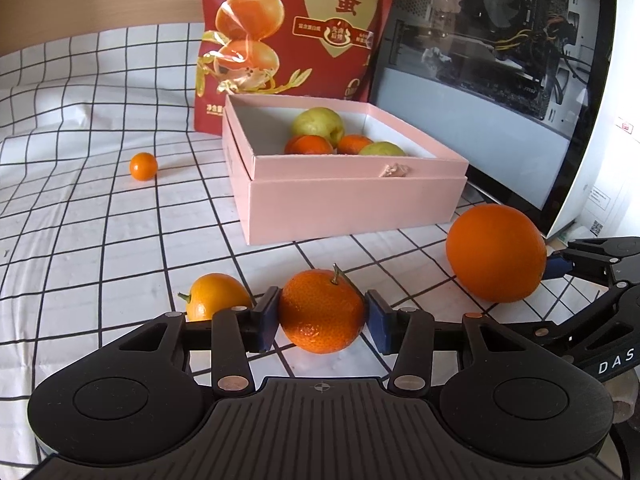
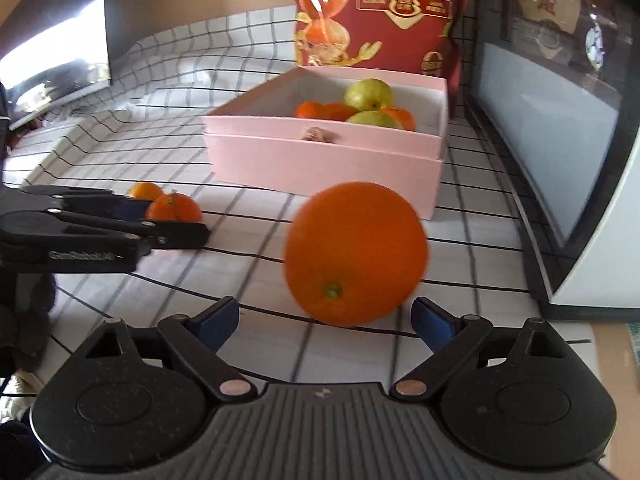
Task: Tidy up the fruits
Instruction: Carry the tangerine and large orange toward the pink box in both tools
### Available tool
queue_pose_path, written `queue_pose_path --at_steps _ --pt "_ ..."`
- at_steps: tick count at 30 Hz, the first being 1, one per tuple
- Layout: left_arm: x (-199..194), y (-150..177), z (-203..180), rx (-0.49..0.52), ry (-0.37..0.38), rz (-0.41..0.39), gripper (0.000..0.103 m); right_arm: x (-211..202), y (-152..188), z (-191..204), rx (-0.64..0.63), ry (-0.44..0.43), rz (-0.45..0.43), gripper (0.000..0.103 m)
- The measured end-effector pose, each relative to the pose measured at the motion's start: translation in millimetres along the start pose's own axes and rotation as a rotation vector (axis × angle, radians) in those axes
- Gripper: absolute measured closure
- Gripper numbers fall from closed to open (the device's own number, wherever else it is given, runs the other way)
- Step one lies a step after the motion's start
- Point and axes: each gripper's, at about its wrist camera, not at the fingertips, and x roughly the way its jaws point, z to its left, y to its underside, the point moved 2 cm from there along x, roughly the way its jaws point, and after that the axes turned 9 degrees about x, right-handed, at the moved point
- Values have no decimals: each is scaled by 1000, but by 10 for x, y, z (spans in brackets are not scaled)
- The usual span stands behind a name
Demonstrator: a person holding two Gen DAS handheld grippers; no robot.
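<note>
My left gripper [image 1: 322, 316] is shut on a stemmed mandarin [image 1: 322, 312] that rests on the checked cloth. A smaller mandarin [image 1: 214, 296] lies just to its left, and a tiny kumquat [image 1: 143, 166] sits farther back left. A big orange [image 1: 496, 253] lies at the right; in the right wrist view the orange [image 2: 356, 254] sits just ahead of my open right gripper [image 2: 325, 322], between its spread fingers but not held. The pink box [image 1: 352, 204] behind holds two green guavas and several mandarins. The left gripper [image 2: 176, 220] with its mandarin [image 2: 174, 208] also shows in the right wrist view.
A red snack bag [image 1: 288, 36] stands behind the box. A white computer case with a glass side [image 1: 520, 80] stands along the right. The white cloth with black grid lines [image 1: 80, 240] covers the table. The pink box also shows in the right wrist view [image 2: 320, 168].
</note>
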Motion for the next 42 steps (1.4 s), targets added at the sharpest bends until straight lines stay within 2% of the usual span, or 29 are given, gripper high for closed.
queue_pose_path --at_steps 6,10,12,16,23,25,29,36,42 --pt "-1 3 0 0 0 0 52 82 -45 94 -40 55 -43 9" --pt "-3 5 4 0 1 -1 52 128 -102 -4 -5 98 -41 16" --pt "-4 6 6 0 -2 -1 52 103 -108 -109 12 128 -36 15" --pt "33 -13 -17 -20 -23 -1 52 -27 -100 -313 72 84 -23 15" --pt "78 -40 -37 -41 -40 -5 52 -274 -115 -279 -1 189 -119 15" --pt "78 -39 -30 -47 -38 -6 52 -276 -117 -297 -4 185 -115 15" --pt "74 -34 -15 -59 -30 -10 52 -254 -66 -276 14 106 -82 14" --pt "78 -39 -47 -45 -47 -4 52 -213 -45 -118 -73 149 -128 13" --pt "78 -37 -94 -23 -77 5 52 24 -81 -320 37 150 -84 15"
